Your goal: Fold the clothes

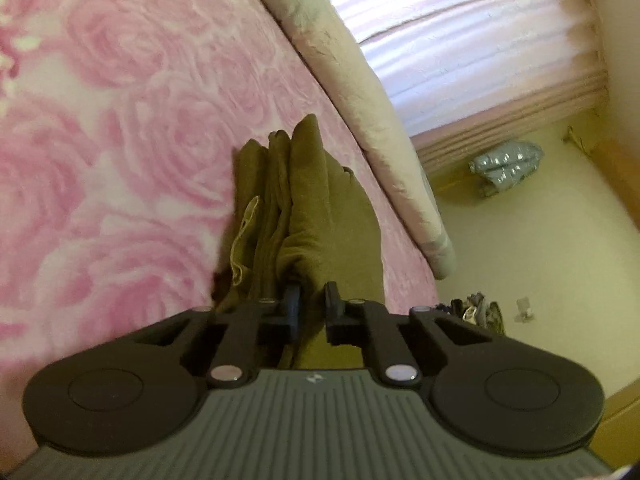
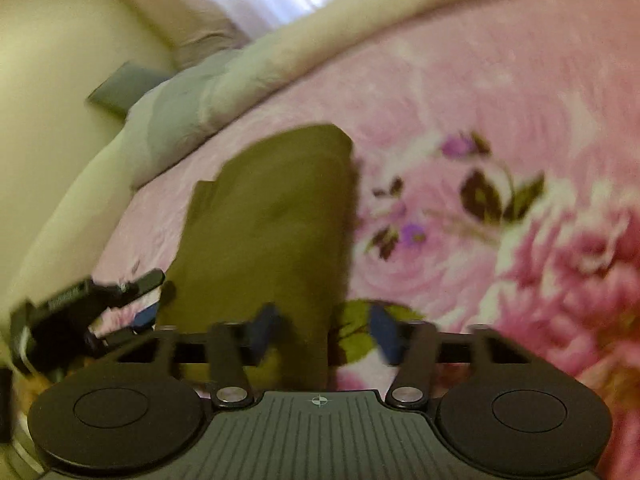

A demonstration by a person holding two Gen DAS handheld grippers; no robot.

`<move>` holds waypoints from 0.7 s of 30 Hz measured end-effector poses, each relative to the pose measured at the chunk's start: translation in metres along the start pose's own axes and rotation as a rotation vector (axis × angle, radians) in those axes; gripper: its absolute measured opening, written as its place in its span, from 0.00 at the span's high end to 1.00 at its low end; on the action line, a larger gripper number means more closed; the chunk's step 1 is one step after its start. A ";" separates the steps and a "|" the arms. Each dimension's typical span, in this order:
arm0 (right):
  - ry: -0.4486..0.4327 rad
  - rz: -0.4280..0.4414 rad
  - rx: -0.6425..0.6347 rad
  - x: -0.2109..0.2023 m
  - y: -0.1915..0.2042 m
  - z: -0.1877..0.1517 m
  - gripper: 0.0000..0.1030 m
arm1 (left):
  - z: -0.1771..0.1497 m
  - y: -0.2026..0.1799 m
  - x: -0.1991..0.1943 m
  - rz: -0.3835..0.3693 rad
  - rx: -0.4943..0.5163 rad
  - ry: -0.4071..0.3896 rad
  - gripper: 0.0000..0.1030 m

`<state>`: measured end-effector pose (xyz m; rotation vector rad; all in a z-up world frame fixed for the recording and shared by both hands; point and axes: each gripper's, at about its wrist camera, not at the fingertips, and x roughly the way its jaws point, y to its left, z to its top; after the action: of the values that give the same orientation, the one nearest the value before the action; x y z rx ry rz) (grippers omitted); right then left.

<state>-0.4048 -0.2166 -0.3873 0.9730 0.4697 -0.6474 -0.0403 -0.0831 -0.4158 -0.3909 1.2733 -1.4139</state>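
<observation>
Starting at the left, the left gripper (image 1: 309, 300) is pinching the near edge of the olive garment (image 1: 296, 216), which is lying in a narrow, bunched stack of layers on the pink bed (image 1: 120, 140), close to its side edge. Its jaws are nearly together with cloth between them. The layers are standing up loosely rather than lying flat, so any sideways pull is risking the stack fanning apart. A pale tag (image 1: 244, 240) is sticking out on one side, and a fold made over it is likely trapping a lump.

The floor (image 1: 520, 240) is sitting just past the bed's edge; a drag in that direction could be sending part of the garment over the side.

Moving right, the right gripper (image 2: 326, 330) is hovering with its jaws spread wide, holding nothing, one finger over the garment's near corner and the other over bare blanket. The right wrist view is blurring with motion. If it is closing from here, it may be catching blanket along with cloth, or only the top layer, and the fold would be coming out skewed.
</observation>
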 end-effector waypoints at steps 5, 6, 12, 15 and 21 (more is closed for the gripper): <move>0.012 -0.021 0.015 0.013 -0.003 0.005 0.59 | -0.003 -0.001 -0.007 0.098 0.151 -0.048 0.94; 0.014 -0.027 0.001 0.013 -0.002 0.004 0.59 | -0.006 -0.007 -0.007 0.137 0.200 -0.057 0.90; -0.004 -0.020 -0.019 -0.003 0.000 0.000 0.59 | -0.033 -0.043 -0.027 0.293 0.204 -0.175 0.73; -0.012 -0.027 0.008 -0.019 -0.008 -0.005 0.59 | -0.057 -0.044 -0.032 0.201 0.065 -0.132 0.69; -0.025 -0.013 0.121 -0.051 -0.032 -0.021 0.32 | -0.102 -0.043 -0.035 0.055 -0.188 -0.058 0.59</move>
<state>-0.4653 -0.1960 -0.3843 1.0760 0.4187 -0.7053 -0.1338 -0.0151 -0.4019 -0.5161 1.3643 -1.2321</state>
